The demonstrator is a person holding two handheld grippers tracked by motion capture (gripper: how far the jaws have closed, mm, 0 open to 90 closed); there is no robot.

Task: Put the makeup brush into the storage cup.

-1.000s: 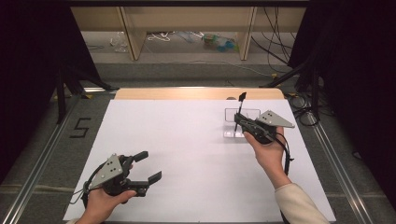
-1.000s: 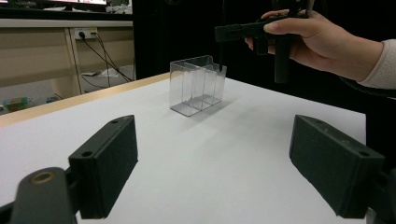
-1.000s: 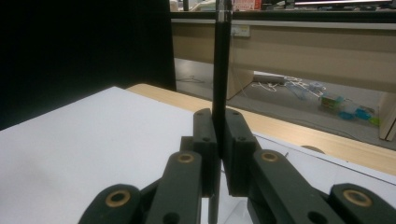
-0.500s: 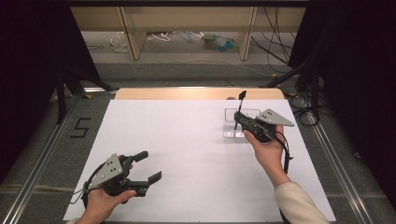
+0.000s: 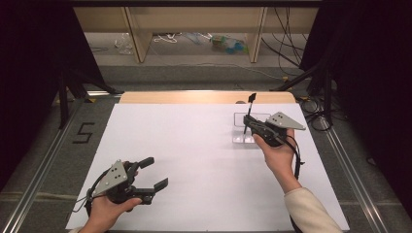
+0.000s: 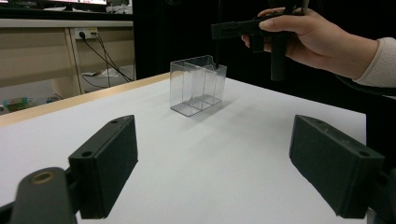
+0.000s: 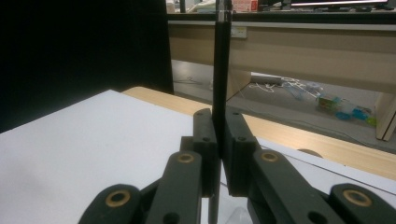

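Left gripper [image 5: 145,177] rests low on the white desk [image 5: 194,160], jaws wide apart with nothing between them. Over on the right, the right gripper [image 7: 219,154] has its jaws clamped on a slim black stick [image 7: 221,70], held upright just above the clear divided box [image 6: 198,84]. Looks like the insertion step; next, lower it straight into a compartment.

The box [image 6: 198,85] is clear, glossy plastic; the worktop [image 5: 194,145] looks matt white, like paper, with a wooden edge [image 5: 194,97]; the thin stick [image 7: 221,70] is matt black.
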